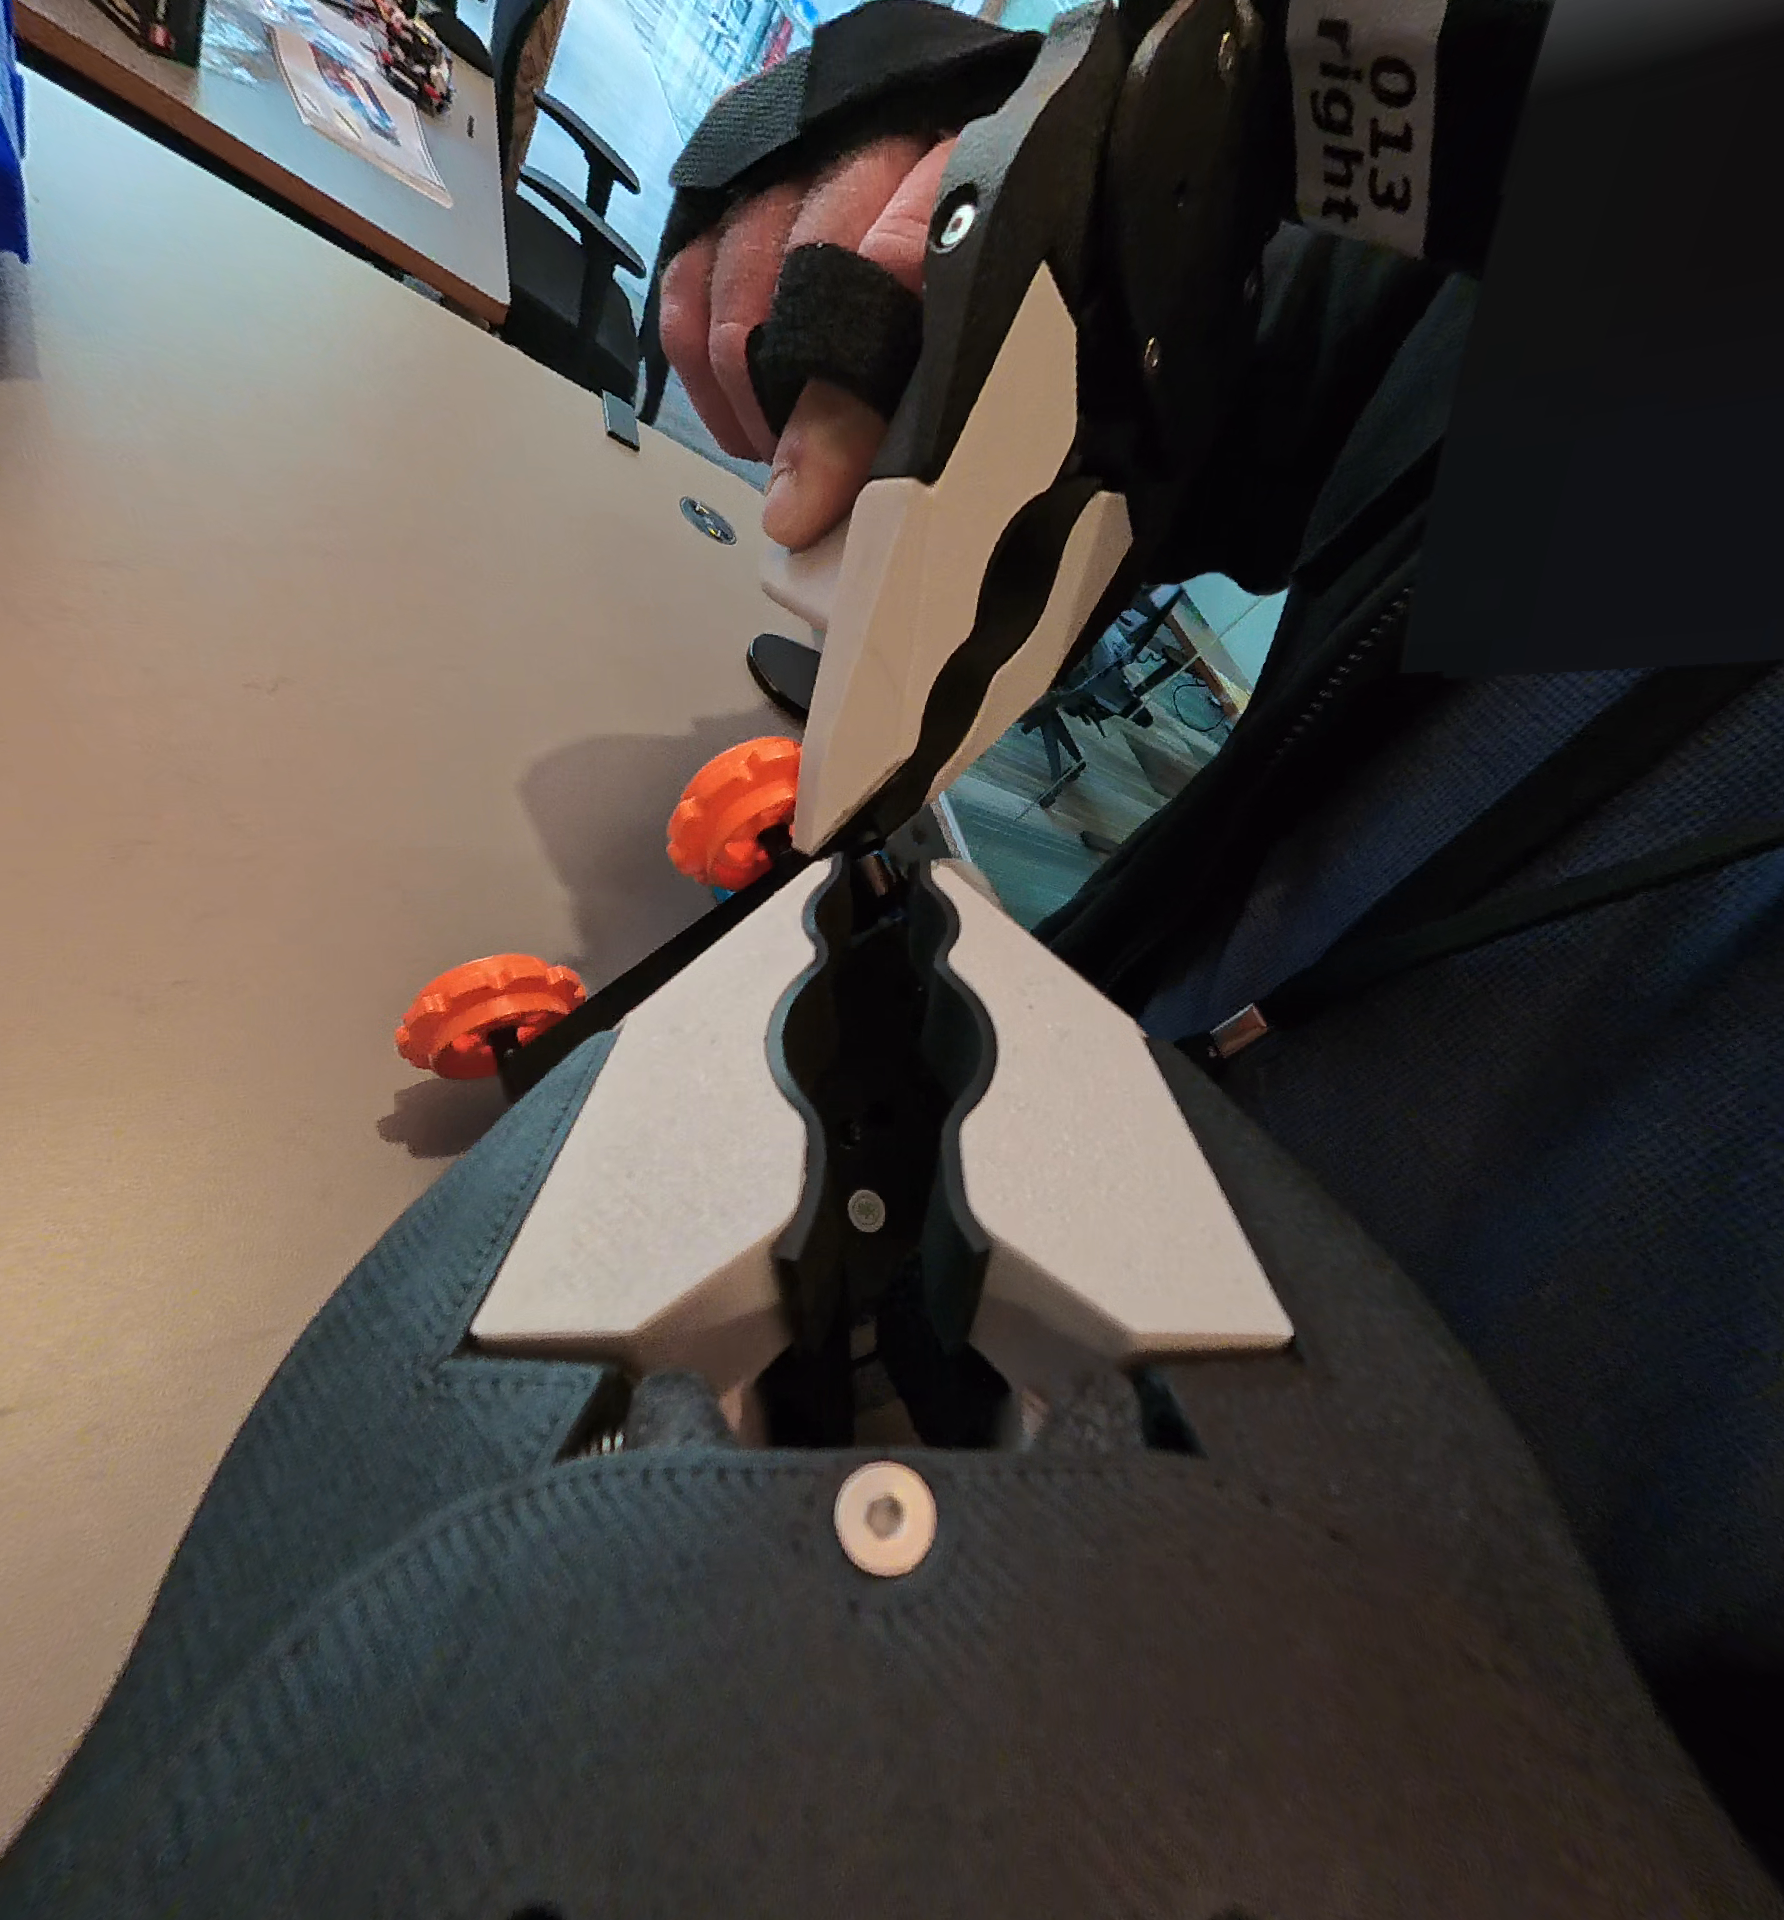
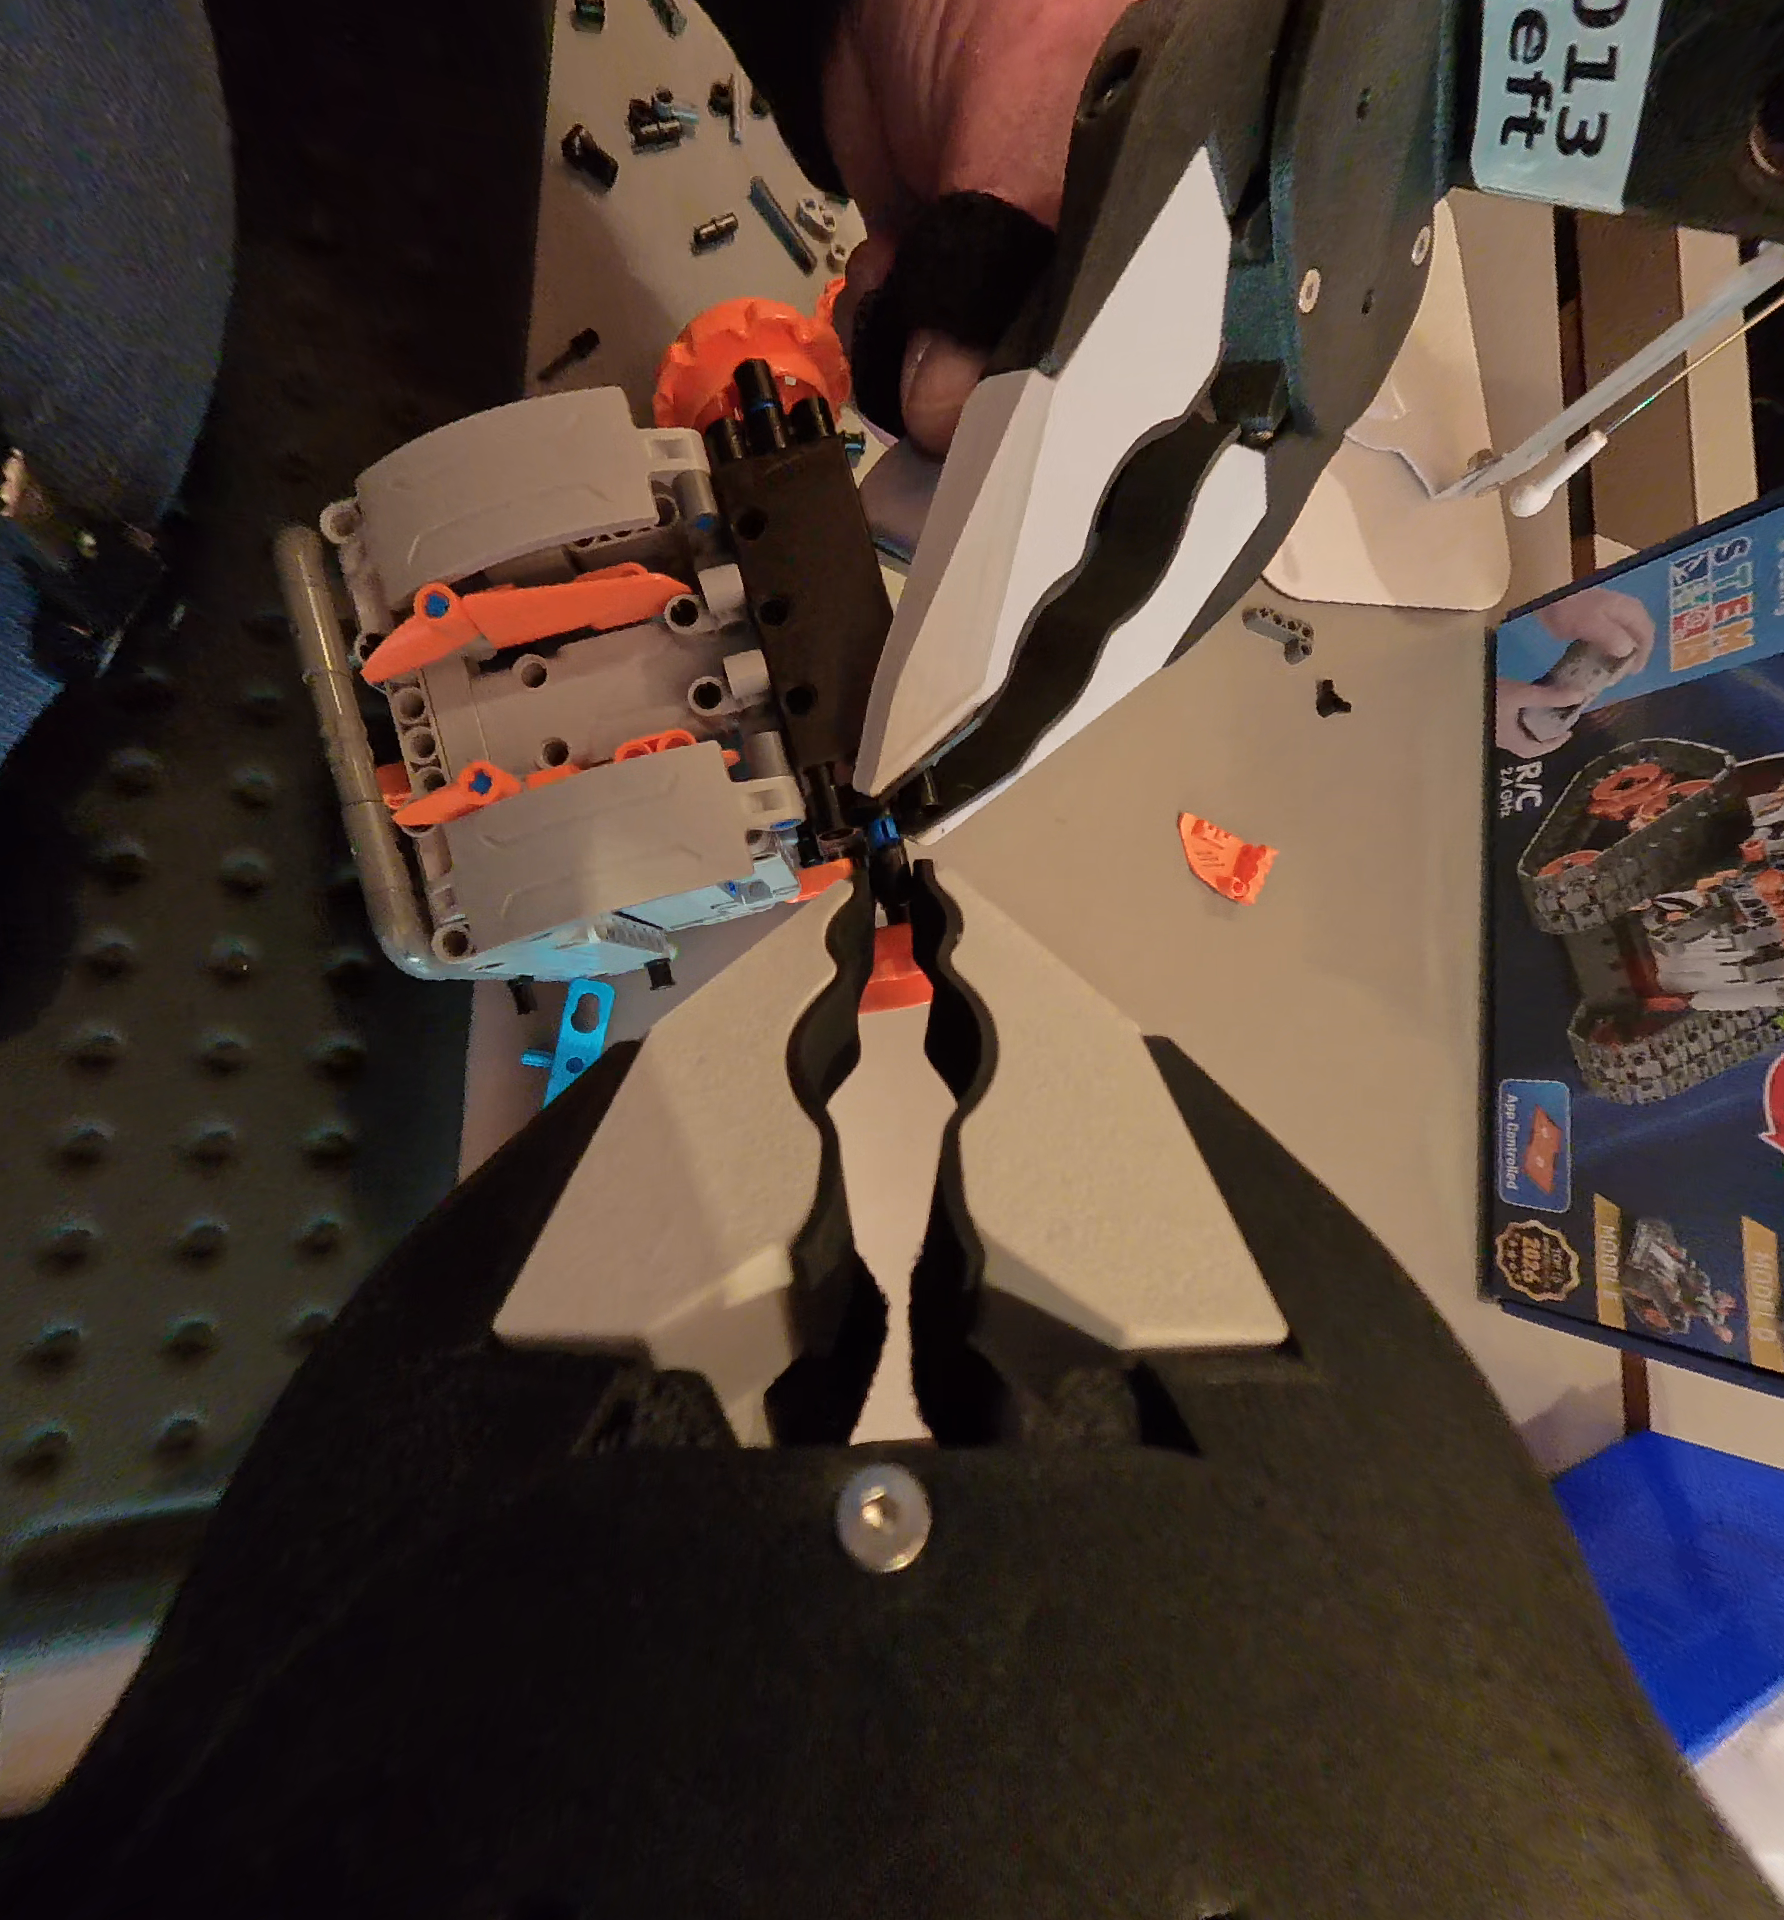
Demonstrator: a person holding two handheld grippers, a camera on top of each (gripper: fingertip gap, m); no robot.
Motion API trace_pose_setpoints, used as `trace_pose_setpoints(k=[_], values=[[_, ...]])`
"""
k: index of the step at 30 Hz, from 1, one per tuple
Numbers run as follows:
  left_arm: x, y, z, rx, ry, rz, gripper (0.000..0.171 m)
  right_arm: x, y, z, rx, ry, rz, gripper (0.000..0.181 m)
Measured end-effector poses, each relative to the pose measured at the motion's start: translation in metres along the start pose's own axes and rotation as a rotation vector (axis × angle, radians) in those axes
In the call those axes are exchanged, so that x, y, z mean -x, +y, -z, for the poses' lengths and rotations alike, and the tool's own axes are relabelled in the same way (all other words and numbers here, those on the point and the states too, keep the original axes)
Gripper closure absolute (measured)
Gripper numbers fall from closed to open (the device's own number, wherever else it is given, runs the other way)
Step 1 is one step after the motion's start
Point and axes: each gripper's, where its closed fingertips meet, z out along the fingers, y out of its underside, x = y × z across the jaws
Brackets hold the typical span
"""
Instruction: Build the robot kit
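Note:
A grey and orange brick-built model (image 2: pixel 555 707) with a black beam (image 2: pixel 794 603) and orange toothed wheels (image 2: pixel 753 353) lies at the table's edge. My right gripper (image 2: pixel 893 873) is shut on a small black and blue pin (image 2: pixel 880 831) at the beam's near end. My left gripper (image 2: pixel 883 790) comes in from the upper right, tips shut on the same end of the beam. In the left wrist view my left gripper (image 1: pixel 872 873) meets the right gripper (image 1: pixel 836 831) tip to tip. The beam (image 1: pixel 659 977) and two orange wheels (image 1: pixel 737 810) (image 1: pixel 488 1023) show to the left.
A blue printed box (image 2: pixel 1677 935) lies right of the grippers, with a loose orange piece (image 2: pixel 1226 847) on the pale table (image 2: pixel 1075 727). Small loose parts (image 2: pixel 711 156) lie far back. A black studded mat (image 2: pixel 192 1039) is left. An office chair (image 1: pixel 576 260) stands beyond the table. Left and right tips are no more than a few centimetres apart. The loose orange piece (image 2: pixel 1226 847) is about equally far from each gripper, around 20 cm.

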Motion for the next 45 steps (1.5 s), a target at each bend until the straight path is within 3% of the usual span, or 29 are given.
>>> trace_pose_setpoints(k=[7, 9, 12, 15, 18, 24, 33, 40, 45], values=[[-0.002, 0.000, 0.002, -0.019, -0.013, -0.005, 0.161, 0.000, -0.007, 0.001, 0.021, 0.022, 0.016, 0.175], [0.000, 0.000, 0.006, -0.009, -0.053, -0.023, 0.161, -0.003, -0.020, 0.015, -0.070, 0.014, -0.045, 0.165], [-0.005, 0.001, 0.008, -0.013, -0.049, -0.029, 0.161, -0.014, -0.008, 0.020, -0.115, -0.037, -0.224, 0.144], [-0.008, 0.000, 0.006, -0.004, -0.052, -0.050, 0.161, -0.003, -0.004, 0.007, -0.167, -0.195, -0.332, 0.133], [-0.013, 0.001, 0.007, 0.004, -0.024, -0.064, 0.161, 0.003, -0.006, -0.001, -0.227, -0.304, -0.392, 0.141], [-0.014, 0.002, 0.008, -0.015, 0.023, -0.053, 0.161, 0.003, -0.009, -0.001, -0.310, -0.359, -0.436, 0.143], [-0.006, -0.001, 0.006, -0.084, 0.052, -0.001, 0.162, -0.003, -0.001, 0.001, -0.360, -0.257, -0.482, 0.145], [-0.002, -0.002, 0.005, -0.101, 0.053, 0.002, 0.162, -0.005, 0.004, 0.001, -0.406, -0.221, -0.617, 0.148], [-0.006, -0.001, 0.008, -0.110, 0.075, -0.002, 0.163, -0.004, -0.001, 0.003, -0.323, -0.098, -0.497, 0.148]])
